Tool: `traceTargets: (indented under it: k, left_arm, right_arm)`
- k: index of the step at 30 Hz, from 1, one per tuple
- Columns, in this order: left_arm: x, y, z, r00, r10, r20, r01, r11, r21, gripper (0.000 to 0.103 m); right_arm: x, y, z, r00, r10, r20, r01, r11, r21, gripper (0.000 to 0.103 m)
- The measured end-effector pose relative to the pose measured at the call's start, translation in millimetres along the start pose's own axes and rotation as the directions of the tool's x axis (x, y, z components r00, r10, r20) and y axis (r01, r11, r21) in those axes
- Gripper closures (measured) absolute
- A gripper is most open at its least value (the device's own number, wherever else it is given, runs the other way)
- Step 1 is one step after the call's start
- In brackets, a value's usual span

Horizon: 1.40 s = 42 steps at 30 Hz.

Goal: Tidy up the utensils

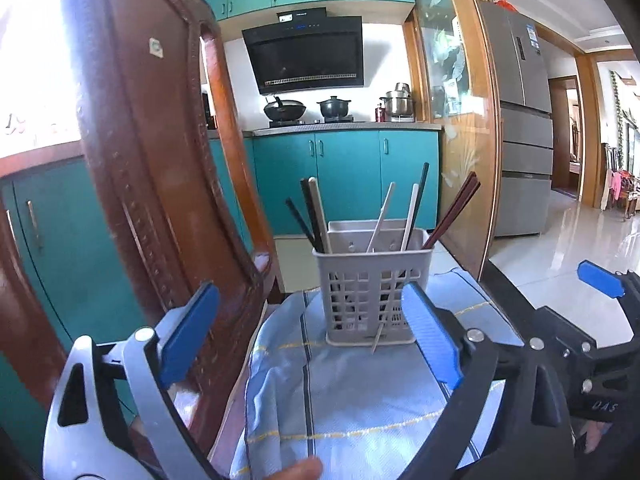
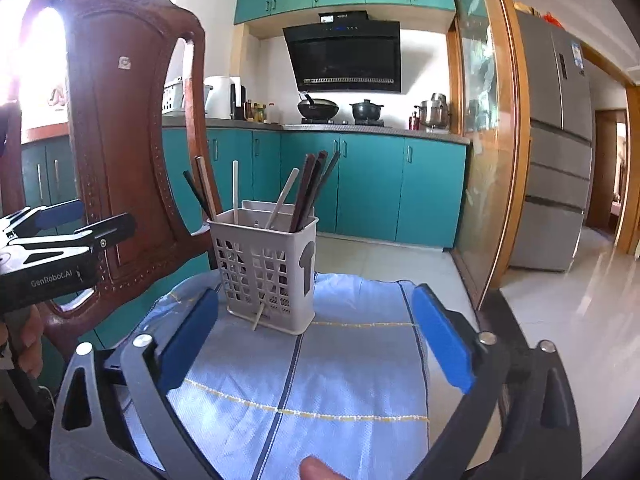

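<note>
Daylight floods in from the upper left of both frames, blowing the window [image 1: 24, 60] out to white glare. Fisheye distortion bends the edges, corners vignette black, and the tiled floor [image 2: 580, 320] shines.

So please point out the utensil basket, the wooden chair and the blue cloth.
utensil basket [image 1: 370, 300], left wrist view, front lattice wall.
wooden chair [image 2: 116, 128], right wrist view, back panel.
blue cloth [image 2: 344, 376], right wrist view, bare middle.

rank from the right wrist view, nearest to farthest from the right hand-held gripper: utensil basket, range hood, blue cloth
1. blue cloth, directly under the right hand-held gripper
2. utensil basket, just ahead, standing on the cloth
3. range hood, on the far kitchen wall
</note>
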<state>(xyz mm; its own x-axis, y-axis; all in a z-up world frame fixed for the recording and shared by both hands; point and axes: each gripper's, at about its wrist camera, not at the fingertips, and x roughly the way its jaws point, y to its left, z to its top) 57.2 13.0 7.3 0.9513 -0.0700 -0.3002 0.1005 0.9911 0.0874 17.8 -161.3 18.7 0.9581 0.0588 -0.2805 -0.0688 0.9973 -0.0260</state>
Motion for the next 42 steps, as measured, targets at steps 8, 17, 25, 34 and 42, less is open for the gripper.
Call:
traceTargets:
  k: [8, 17, 25, 34, 42]
  left_arm:
    - [-18.7, 5.8, -9.8, 1.0, 0.018, 0.002, -0.018, 1.0, -0.019, 0.004]
    - [-28.4, 8.3, -15.0, 1.0, 0.013, 0.001, -0.013, 1.0, -0.017, 0.004]
    - [-29.3, 6.2, -16.8, 1.0, 0.005, -0.001, -0.005, 1.0, -0.012, 0.004]
    - [-26.6, 3.4, -18.7, 1.0, 0.007, -0.008, -0.007, 1.0, -0.006, 0.004]
    - [-23.7, 1.1, -19.7, 1.0, 0.004, -0.013, -0.004, 1.0, 0.002, 0.004]
  right_arm:
    - [-12.3, 12.2, -6.7, 0.999, -0.027, 0.035, 0.028, 0.999, -0.036, 0.003]
    - [-20.4, 11.9, -10.0, 0.998, -0.047, 0.051, 0.048, 0.998, -0.028, 0.003]
    - [-20.6, 16.4, -10.2, 0.997, -0.052, 0.057, 0.055, 0.997, -0.048, 0.003]
    - [-21.2, 14.6, -9.5, 0.997, -0.045, 0.064, 0.047, 0.998, -0.034, 0.003]
    - [-23.4, 11.8, -10.1, 0.996, -0.049, 0.068, 0.051, 0.998, -0.032, 0.003]
